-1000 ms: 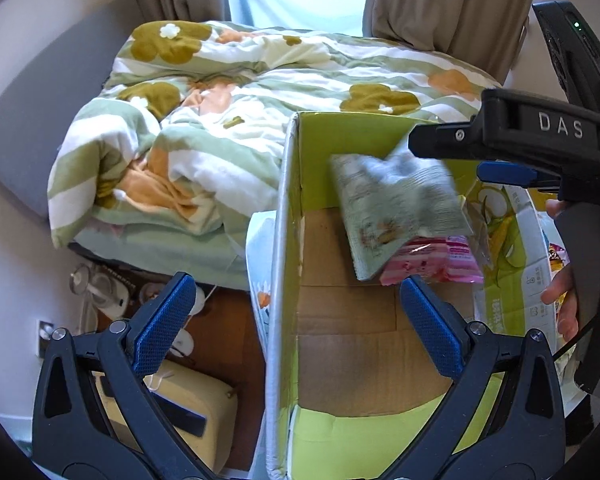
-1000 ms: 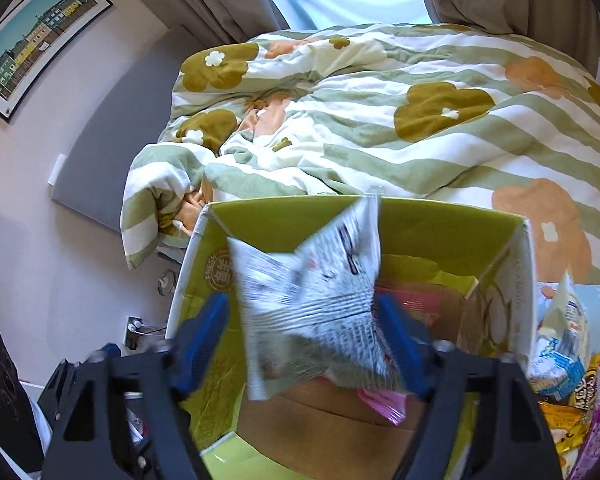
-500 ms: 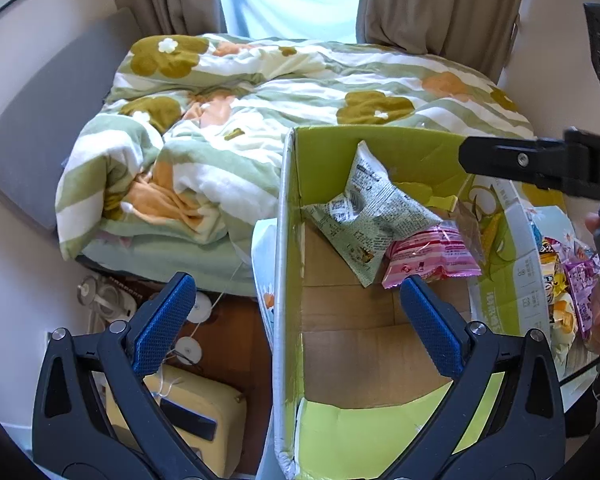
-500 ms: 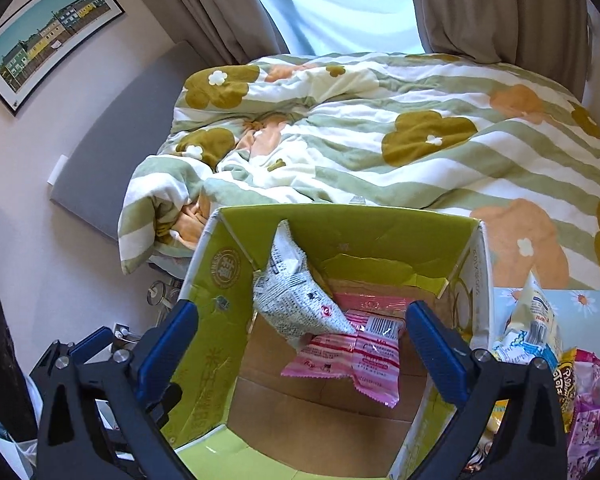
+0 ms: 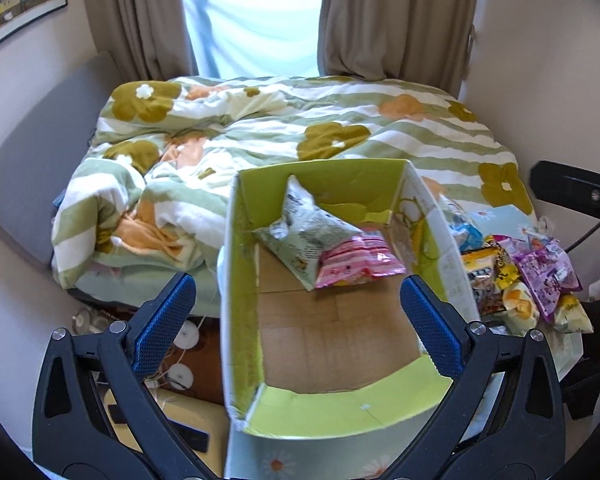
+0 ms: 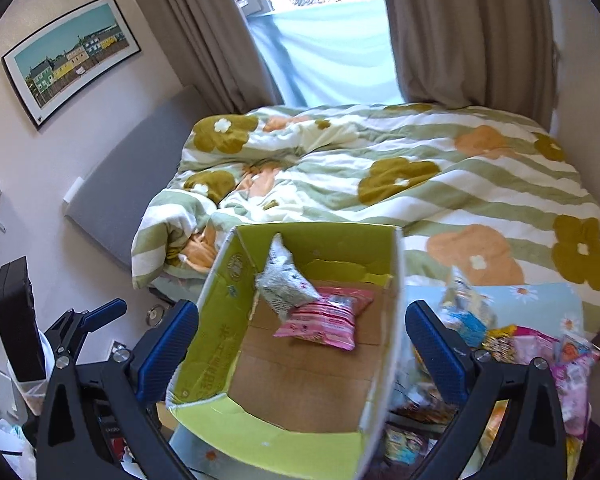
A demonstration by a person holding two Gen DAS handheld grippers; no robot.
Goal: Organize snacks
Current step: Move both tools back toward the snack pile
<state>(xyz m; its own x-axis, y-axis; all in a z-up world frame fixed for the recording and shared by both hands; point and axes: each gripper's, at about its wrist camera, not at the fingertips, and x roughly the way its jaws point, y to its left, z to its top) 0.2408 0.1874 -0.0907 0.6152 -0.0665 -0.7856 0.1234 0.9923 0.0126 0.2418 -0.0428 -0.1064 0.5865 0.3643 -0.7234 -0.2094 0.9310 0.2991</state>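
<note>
An open cardboard box [image 5: 240, 280] with green inner walls stands at the foot of the bed; it also shows in the right wrist view [image 6: 216, 320]. Inside, a grey-green snack bag [image 5: 308, 228] leans on the far wall, partly over a pink snack bag [image 5: 356, 264]; both show in the right wrist view, the grey-green bag [image 6: 284, 284] and the pink bag [image 6: 324, 316]. A pile of loose snack bags [image 5: 532, 276] lies right of the box. My left gripper [image 5: 296, 316] is open and empty above the box. My right gripper [image 6: 300, 340] is open and empty above the box.
A bed with a flowered, striped duvet [image 5: 292, 128] lies behind the box. Curtains [image 5: 392, 20] and a window are beyond it. Left of the box, on the floor, lie a yellow case [image 5: 188, 428] and cables. A framed picture [image 6: 68, 56] hangs on the left wall.
The right gripper opened and let go of the grey-green bag, which dropped into the box onto the pink bag. Both grippers then pulled back and up from the box.
</note>
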